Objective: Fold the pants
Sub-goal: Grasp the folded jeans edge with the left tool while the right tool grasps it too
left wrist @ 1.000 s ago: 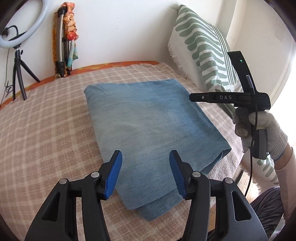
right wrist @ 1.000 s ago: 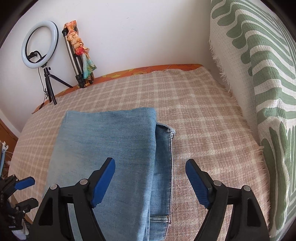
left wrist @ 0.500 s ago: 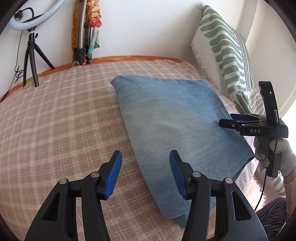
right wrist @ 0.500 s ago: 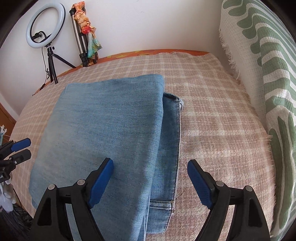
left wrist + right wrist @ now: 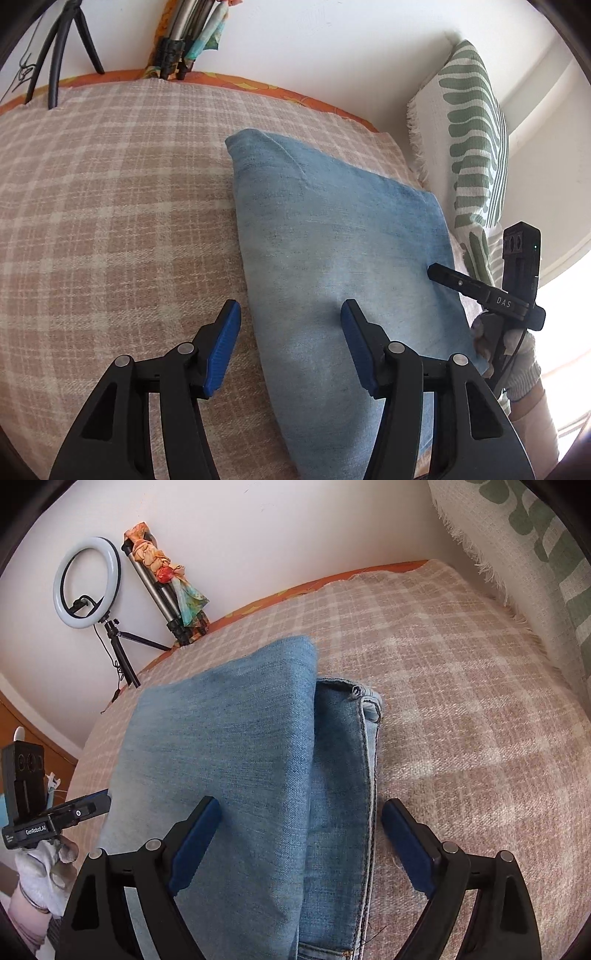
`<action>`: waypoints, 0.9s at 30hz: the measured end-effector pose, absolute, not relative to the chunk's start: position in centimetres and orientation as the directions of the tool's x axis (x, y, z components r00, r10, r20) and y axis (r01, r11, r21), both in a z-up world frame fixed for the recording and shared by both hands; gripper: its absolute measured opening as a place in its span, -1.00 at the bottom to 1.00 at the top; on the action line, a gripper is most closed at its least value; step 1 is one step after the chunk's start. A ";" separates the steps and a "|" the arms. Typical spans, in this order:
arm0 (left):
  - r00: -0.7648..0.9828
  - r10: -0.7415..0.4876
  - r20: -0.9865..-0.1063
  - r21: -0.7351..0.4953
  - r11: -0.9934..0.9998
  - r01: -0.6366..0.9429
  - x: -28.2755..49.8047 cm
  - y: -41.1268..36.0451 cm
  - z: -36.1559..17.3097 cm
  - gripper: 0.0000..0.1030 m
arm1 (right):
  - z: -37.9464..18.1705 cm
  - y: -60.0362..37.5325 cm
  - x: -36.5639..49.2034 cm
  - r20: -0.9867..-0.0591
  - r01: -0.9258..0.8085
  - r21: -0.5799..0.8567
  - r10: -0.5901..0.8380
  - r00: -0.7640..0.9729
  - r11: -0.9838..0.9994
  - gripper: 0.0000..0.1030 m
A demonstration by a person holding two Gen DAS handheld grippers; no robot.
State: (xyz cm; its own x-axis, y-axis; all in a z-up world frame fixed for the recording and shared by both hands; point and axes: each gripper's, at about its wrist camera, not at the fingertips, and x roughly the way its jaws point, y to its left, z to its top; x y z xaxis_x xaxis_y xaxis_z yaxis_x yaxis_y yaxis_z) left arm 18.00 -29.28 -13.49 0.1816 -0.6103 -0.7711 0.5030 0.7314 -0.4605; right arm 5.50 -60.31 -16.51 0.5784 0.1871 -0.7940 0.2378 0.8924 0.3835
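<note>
Folded blue jeans lie flat on the plaid blanket, and their upper layer leaves a strip with a stitched hem showing along the right side. My left gripper hovers low over the jeans' left edge. Its jaws are opening, with that edge below the gap and neither pad pressing on it. My right gripper straddles the right part of the jeans, its jaws opening wide and gripping nothing. Each gripper shows in the other's view: the right gripper over the jeans' right edge, the left gripper at the far left.
The plaid blanket covers the bed up to the wall. A green-patterned pillow stands along the right side. A ring light on a tripod and a second tripod tied with a scarf stand at the back. A gloved hand holds each gripper.
Both grippers have sunk closer to the jeans. The left one slid toward the jeans' left edge and rolled. The right gripper's jaws have spread wider.
</note>
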 end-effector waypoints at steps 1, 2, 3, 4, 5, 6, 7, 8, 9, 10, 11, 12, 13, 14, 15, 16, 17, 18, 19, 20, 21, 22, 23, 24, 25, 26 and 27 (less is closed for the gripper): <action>0.171 -0.616 -0.769 -0.473 0.728 0.496 18.3 -29.4 -13.7 0.08 | -16.5 -60.3 5.6 -0.789 0.227 0.390 0.197 0.581 0.892 0.79; 0.163 -0.622 -0.766 -0.485 0.726 0.488 18.5 -29.6 -14.0 0.08 | -16.5 -60.3 5.7 -0.785 0.215 0.397 0.209 0.583 0.892 0.79; 0.154 -0.627 -0.763 -0.496 0.722 0.482 18.7 -29.7 -14.2 0.08 | -16.5 -60.2 5.8 -0.783 0.204 0.400 0.217 0.583 0.894 0.78; 0.148 -0.632 -0.761 -0.505 0.719 0.477 18.8 -29.8 -14.4 0.08 | -16.6 -60.2 5.9 -0.778 0.189 0.410 0.233 0.584 0.892 0.70; 0.144 -0.637 -0.757 -0.512 0.716 0.473 19.0 -29.9 -14.6 0.08 | -16.6 -60.3 6.1 -0.772 0.178 0.426 0.253 0.584 0.887 0.63; 0.139 -0.641 -0.755 -0.519 0.713 0.472 19.0 -30.0 -14.7 0.08 | -16.7 -60.3 6.2 -0.765 0.170 0.440 0.269 0.585 0.882 0.60; 0.132 -0.646 -0.752 -0.526 0.708 0.470 19.1 -30.1 -14.9 0.08 | -16.8 -60.4 6.3 -0.761 0.166 0.447 0.275 0.588 0.879 0.59; 0.125 -0.652 -0.748 -0.535 0.703 0.469 19.1 -30.2 -15.2 0.08 | -16.9 -60.4 6.4 -0.755 0.159 0.462 0.292 0.588 0.873 0.49; 0.124 -0.660 -0.741 -0.544 0.698 0.466 19.2 -30.2 -15.3 0.08 | -17.0 -60.5 6.4 -0.744 0.161 0.483 0.306 0.594 0.861 0.46; 0.125 -0.664 -0.737 -0.548 0.695 0.466 19.3 -30.2 -15.3 0.08 | -17.1 -60.6 6.5 -0.735 0.172 0.504 0.315 0.601 0.846 0.37; 0.125 -0.667 -0.735 -0.549 0.692 0.468 19.4 -30.4 -15.3 0.08 | -17.2 -60.6 6.5 -0.728 0.182 0.516 0.317 0.607 0.837 0.29; 0.124 -0.667 -0.735 -0.548 0.692 0.471 19.4 -30.6 -15.3 0.08 | -17.3 -60.4 6.6 -0.730 0.192 0.519 0.316 0.605 0.833 0.22; 0.125 -0.666 -0.735 -0.546 0.692 0.473 19.4 -30.9 -15.3 0.08 | -17.2 -60.3 6.6 -0.736 0.198 0.508 0.303 0.605 0.838 0.19; 0.125 -0.665 -0.736 -0.543 0.691 0.477 19.5 -31.2 -15.2 0.08 | -17.1 -60.1 6.7 -0.743 0.201 0.497 0.294 0.601 0.844 0.13; 0.128 -0.663 -0.738 -0.538 0.691 0.484 19.4 -31.4 -15.2 0.08 | -17.0 -60.0 6.6 -0.743 0.206 0.496 0.291 0.602 0.843 0.09; 0.130 -0.662 -0.738 -0.535 0.691 0.486 19.4 -31.6 -15.2 0.07 | -17.0 -60.0 6.6 -0.735 0.206 0.511 0.300 0.608 0.835 -0.07; 0.131 -0.662 -0.738 -0.535 0.693 0.483 19.4 -31.7 -15.2 0.03 | -16.9 -59.9 6.6 -0.729 0.210 0.522 0.304 0.613 0.827 -0.17; 0.134 -0.661 -0.739 -0.535 0.695 0.480 19.4 -31.8 -15.2 -0.01 | -16.7 -59.9 6.6 -0.731 0.215 0.518 0.298 0.613 0.828 -0.21; 0.136 -0.660 -0.739 -0.534 0.697 0.479 19.3 -31.9 -15.2 -0.14 | -16.5 -59.7 6.6 -0.735 0.215 0.510 0.292 0.612 0.833 -0.29; 0.139 -0.660 -0.738 -0.532 0.697 0.481 19.1 -32.1 -15.1 -0.28 | -16.2 -59.5 6.6 -0.735 0.210 0.503 0.287 0.614 0.838 -0.41; 0.151 -0.656 -0.739 -0.521 0.699 0.490 18.8 -32.3 -14.9 -0.33 | -15.9 -59.3 6.6 -0.735 0.206 0.496 0.281 0.617 0.844 -0.49; 0.167 -0.649 -0.742 -0.501 0.702 0.506 18.5 -32.5 -14.5 -0.46 | -15.5 -59.0 6.6 -0.738 0.204 0.484 0.272 0.617 0.851 -0.51; 0.187 -0.642 -0.744 -0.477 0.706 0.524 18.2 -32.8 -14.1 -0.57 | -15.1 -58.7 6.6 -0.744 0.204 0.468 0.258 0.617 0.860 -0.54; 0.206 -0.635 -0.744 -0.457 0.709 0.537 17.9 -33.0 -13.8 -0.61 | -14.9 -58.3 6.7 -0.749 0.206 0.454 0.246 0.616 0.867 -0.56; 0.221 -0.631 -0.744 -0.441 0.711 0.548 17.6 -33.1 -13.5 -0.67 | -14.6 -58.1 6.7 -0.751 0.208 0.444 0.235 0.617 0.872 -0.56; 0.235 -0.626 -0.744 -0.426 0.714 0.555 17.4 -33.3 -13.2 -0.70 | -14.3 -57.8 6.6 -0.751 0.207 0.436 0.227 0.620 0.876 -0.57; 0.245 -0.625 -0.741 -0.417 0.715 0.561 17.3 -33.3 -12.9 -0.71 | -14.0 -57.6 6.5 -0.750 0.204 0.427 0.219 0.624 0.881 -0.58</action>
State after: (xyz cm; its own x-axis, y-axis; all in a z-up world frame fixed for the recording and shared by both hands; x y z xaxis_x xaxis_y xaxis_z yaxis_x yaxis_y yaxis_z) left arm 17.29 -33.30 -12.89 0.2446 -0.6251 -0.7412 0.5614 0.7145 -0.4174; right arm 6.54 -57.61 -13.97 0.6236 0.2189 -0.7505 0.2041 0.8811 0.4266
